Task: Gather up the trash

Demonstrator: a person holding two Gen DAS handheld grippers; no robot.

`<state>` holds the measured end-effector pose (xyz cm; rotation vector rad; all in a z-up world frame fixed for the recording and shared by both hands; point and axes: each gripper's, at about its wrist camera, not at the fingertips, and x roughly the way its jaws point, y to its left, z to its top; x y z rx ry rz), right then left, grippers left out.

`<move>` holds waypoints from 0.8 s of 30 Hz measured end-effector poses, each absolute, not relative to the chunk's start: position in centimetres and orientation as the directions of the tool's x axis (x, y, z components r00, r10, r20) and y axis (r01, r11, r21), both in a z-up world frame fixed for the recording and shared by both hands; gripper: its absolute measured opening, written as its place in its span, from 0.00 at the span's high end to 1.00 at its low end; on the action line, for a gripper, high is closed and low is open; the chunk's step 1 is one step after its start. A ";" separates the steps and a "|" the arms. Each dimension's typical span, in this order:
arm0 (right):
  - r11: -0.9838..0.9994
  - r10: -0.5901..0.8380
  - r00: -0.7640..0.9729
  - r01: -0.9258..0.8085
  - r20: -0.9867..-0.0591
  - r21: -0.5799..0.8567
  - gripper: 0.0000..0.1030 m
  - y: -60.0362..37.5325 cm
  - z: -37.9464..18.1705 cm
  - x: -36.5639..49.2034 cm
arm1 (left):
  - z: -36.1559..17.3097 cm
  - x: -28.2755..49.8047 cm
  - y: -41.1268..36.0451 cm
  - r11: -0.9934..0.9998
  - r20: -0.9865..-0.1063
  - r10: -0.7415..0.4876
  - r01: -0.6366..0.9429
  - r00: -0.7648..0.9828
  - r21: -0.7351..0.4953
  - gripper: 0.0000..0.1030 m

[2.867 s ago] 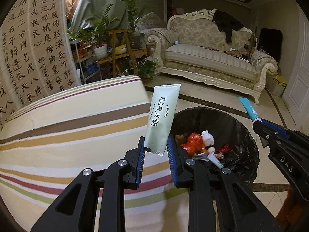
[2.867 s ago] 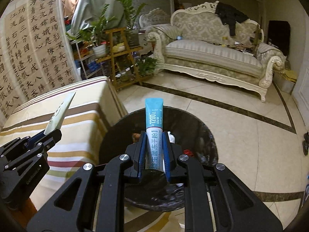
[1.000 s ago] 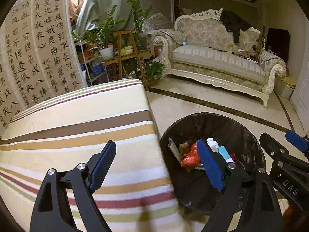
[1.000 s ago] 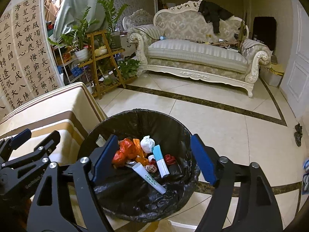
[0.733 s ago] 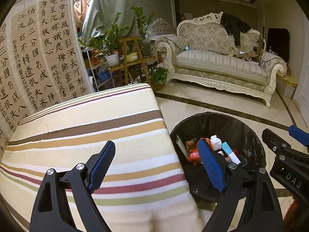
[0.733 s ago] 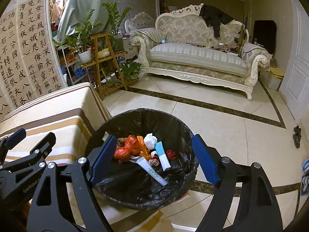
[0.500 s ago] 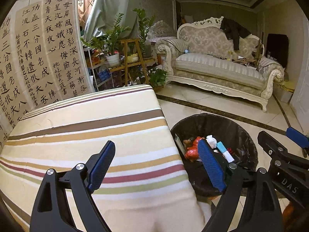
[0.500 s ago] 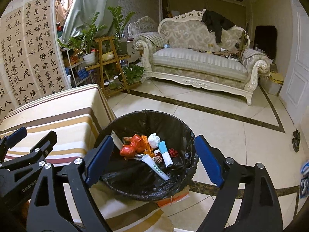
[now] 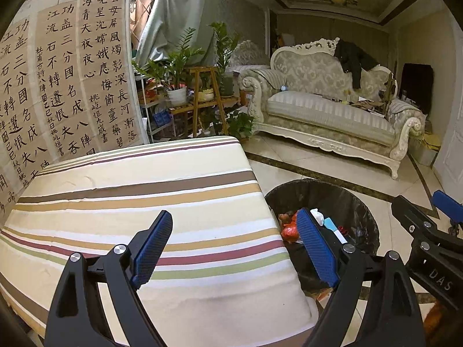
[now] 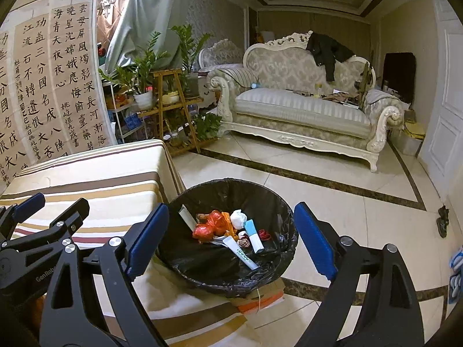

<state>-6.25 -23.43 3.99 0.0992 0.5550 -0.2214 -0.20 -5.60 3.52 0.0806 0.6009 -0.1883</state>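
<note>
Left gripper (image 9: 234, 245) gapes wide over the striped tabletop (image 9: 121, 202), nothing held; right gripper (image 10: 231, 237) spread empty above the trash bin (image 10: 277, 199), tubes (image 10: 254, 235) inside.

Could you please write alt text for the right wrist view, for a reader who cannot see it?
The right gripper hangs open and empty above a black-lined trash bin holding tubes, an orange bag and white paper. A striped tablecloth lies to the left, with the left gripper over it; a cream sofa stands behind.
</note>
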 end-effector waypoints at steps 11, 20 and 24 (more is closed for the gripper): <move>0.972 -0.181 0.832 0.232 -0.524 0.032 0.16 -23.0 4.1 -6.6 | 3.6 -0.4 -5.6 0.981 -0.561 -0.154 0.196 0.813 0.014 0.18; 0.972 -0.185 0.833 0.235 -0.522 0.030 0.16 -23.1 4.3 -6.6 | 3.6 -0.5 -5.6 0.981 -0.561 -0.154 0.196 0.813 0.015 0.18; 0.971 -0.185 0.832 0.235 -0.522 0.030 0.16 -23.1 4.3 -6.6 | 3.6 -0.4 -5.5 0.980 -0.561 -0.154 0.196 0.813 0.015 0.18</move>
